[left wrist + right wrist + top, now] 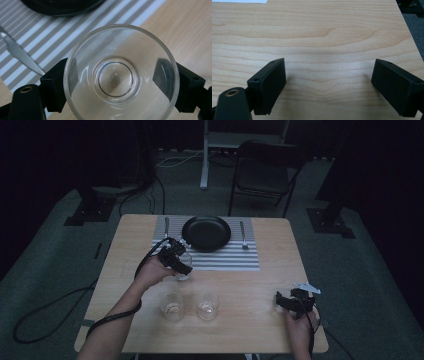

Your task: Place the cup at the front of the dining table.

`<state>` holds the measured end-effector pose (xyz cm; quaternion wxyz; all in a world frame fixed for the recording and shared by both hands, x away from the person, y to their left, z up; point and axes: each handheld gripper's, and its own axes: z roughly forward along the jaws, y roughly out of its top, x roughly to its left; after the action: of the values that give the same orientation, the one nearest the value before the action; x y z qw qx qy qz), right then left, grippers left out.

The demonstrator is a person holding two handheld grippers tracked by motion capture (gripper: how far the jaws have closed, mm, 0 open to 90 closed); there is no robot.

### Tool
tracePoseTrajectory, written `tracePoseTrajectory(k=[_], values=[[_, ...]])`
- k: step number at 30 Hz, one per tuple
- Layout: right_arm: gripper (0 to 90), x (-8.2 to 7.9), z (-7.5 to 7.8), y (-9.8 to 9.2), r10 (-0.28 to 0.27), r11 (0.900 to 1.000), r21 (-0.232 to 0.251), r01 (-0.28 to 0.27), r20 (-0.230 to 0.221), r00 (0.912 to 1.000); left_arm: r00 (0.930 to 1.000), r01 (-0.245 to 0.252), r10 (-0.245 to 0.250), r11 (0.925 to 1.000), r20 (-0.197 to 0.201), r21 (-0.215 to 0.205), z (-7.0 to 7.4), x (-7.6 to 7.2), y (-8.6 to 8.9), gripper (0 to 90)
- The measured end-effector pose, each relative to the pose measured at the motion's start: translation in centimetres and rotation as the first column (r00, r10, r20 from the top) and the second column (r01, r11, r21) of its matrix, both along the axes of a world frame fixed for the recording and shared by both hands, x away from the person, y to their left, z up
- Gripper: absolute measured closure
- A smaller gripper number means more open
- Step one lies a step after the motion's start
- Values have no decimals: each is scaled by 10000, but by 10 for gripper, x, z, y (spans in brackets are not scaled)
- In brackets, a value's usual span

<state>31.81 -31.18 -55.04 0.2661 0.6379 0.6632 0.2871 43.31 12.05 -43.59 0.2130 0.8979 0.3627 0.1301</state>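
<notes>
So the person is setting a table, looks like. The left gripper (pixel 178 261) is holding a clear glass (pixel 121 72) with its jaws pressed against both sides of it, right at the near edge of the striped placemat (pixel 235 261), around 7 o'clock from the black plate (pixel 206 233). In the left gripper view I'm looking straight down into the glass: it's empty, and part of it is sitting over the mat's stripes and part over bare wood. I can't tell whether it's resting on the table (pixel 250 330) or hovering just above it.

What's already in place: plate in the middle of the mat, a knife (pixel 166 226) lying at 9 o'clock of the plate and a fork (pixel 243 236) at 3 o'clock.

What's left, as far as I'm guessing: 2 more glasses. 1 glass (pixel 172 306) and a second one (pixel 208 307) are standing side by side on the bare wood near the person, close but not touching, well short of the mat. So I'd call this somewhere in the middle, with 1 of 3 glasses being handled.

The right gripper (pixel 291 301) is sitting out at the near right corner of the table, jaws spread wide with nothing between them, just wood grain below.
</notes>
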Motion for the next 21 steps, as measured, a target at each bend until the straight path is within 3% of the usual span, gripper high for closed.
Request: tracePoseTrajectory(k=[5, 7, 11, 15, 21], values=[[119, 0, 0, 0, 2, 10000, -4, -2, 1, 10000, 9993, -367, 367, 9993, 104, 39, 0, 8, 1, 179], [119, 0, 0, 0, 0, 10000, 0, 0, 1, 10000, 9971, -747, 749, 9971, 117, -140, 0, 21, 4, 179], [119, 0, 0, 0, 1, 10000, 1, -1, 0, 10000, 9953, -955, 956, 9954, 125, -76, 0, 29, 5, 179], [119, 0, 0, 0, 0, 10000, 2, 0, 1, 10000, 9895, -1402, 1402, 9901, 342, -39, -3, 42, 7, 179], [119, 0, 0, 0, 2, 10000, 2, -2, 1, 10000, 9849, -1704, 1704, 9854, 318, -8, -4, 56, 11, 179]])
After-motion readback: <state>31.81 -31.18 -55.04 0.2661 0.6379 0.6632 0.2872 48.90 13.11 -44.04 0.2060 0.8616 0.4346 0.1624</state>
